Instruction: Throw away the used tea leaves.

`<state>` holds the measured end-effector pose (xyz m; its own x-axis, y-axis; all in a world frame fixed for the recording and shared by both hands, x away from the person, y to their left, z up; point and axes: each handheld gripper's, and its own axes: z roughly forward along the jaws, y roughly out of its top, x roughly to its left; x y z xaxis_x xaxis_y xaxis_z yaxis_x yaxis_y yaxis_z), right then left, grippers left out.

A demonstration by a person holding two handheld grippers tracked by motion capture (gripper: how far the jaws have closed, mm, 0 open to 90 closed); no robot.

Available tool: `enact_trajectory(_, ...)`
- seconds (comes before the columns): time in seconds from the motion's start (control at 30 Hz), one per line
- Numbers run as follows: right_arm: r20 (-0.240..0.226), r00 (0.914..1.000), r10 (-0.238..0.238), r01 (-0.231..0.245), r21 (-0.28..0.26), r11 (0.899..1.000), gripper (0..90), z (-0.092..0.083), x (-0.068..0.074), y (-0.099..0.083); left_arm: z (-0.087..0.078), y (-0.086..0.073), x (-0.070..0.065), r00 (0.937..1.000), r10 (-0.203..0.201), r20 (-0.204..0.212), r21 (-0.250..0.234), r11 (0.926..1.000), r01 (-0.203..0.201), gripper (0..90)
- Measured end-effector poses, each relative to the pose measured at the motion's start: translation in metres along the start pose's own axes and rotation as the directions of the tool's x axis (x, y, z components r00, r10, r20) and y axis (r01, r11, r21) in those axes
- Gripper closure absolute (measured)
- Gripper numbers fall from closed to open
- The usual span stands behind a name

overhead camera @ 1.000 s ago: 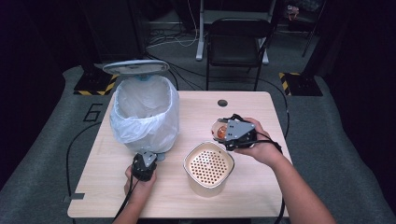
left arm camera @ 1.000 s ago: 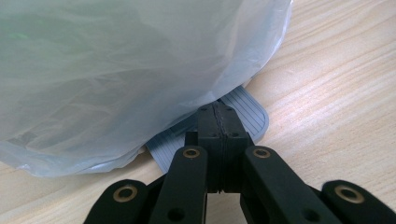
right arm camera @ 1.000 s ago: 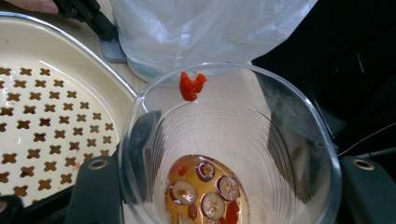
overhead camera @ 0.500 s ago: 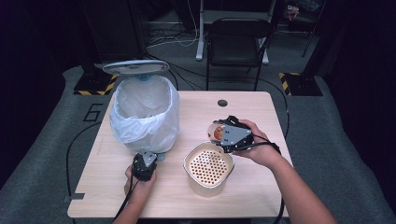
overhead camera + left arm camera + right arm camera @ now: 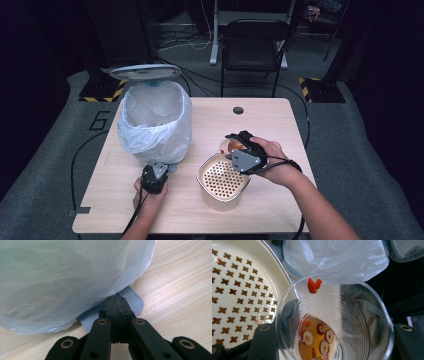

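Observation:
My right gripper [image 5: 240,150] is shut on a clear plastic cup [image 5: 352,315], tilted beside the far rim of a cream strainer bowl [image 5: 222,181]. The cup [image 5: 229,145] holds amber liquid with sliced red fruit [image 5: 319,338], and a red scrap [image 5: 314,285] clings near its rim. The strainer's perforated insert [image 5: 234,290] lies at the left of the right gripper view. My left gripper [image 5: 154,176] is shut with nothing between its jaws, tips [image 5: 116,302] resting on the grey ribbed pedal [image 5: 135,303] of a bin [image 5: 155,122] lined with a white bag.
The bin's lid [image 5: 145,72] stands raised behind the bag. The wooden table [image 5: 280,120] has a round cable hole [image 5: 238,110] at its far edge. A black chair [image 5: 255,45] stands beyond the table. Cables trail from both grippers off the near edge.
My right gripper has carried the cup leftward and nearer, from beside the strainer bowl to its far rim. The left gripper has stayed on the pedal.

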<state>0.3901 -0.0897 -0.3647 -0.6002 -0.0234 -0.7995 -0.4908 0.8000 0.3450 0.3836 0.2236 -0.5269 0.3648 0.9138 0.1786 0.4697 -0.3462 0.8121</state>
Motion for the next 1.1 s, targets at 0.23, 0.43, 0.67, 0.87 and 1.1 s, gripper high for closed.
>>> enact_trajectory(0.23,0.075,0.9728,-0.219,0.213,0.080,0.974,36.6,0.000,0.013,0.014,0.000,0.000,0.000,1.0000,0.001,0.001,-0.001,1.0000,-0.001,89.8)
enact_trajectory(0.43,0.080,0.9232,-0.376,0.360,0.165,0.918,36.6,0.004,0.029,0.022,-0.001,0.001,0.002,0.9992,0.035,-0.019,-0.001,0.9994,-0.035,89.8)
enact_trajectory(0.67,0.096,0.8657,-0.491,0.460,0.235,0.856,36.6,0.009,0.040,0.024,0.000,0.001,0.002,0.9993,0.031,-0.022,-0.007,0.9995,-0.031,89.7)
enact_trajectory(0.87,0.088,0.7445,-0.662,0.602,0.340,0.723,36.7,0.013,0.047,0.023,0.000,0.000,0.000,1.0000,-0.005,0.000,-0.007,1.0000,0.005,89.8)
enact_trajectory(1.1,0.133,0.6044,-0.786,0.702,0.378,0.604,36.7,0.016,0.063,0.021,0.001,0.000,0.000,1.0000,0.000,-0.007,-0.008,1.0000,0.000,89.7)
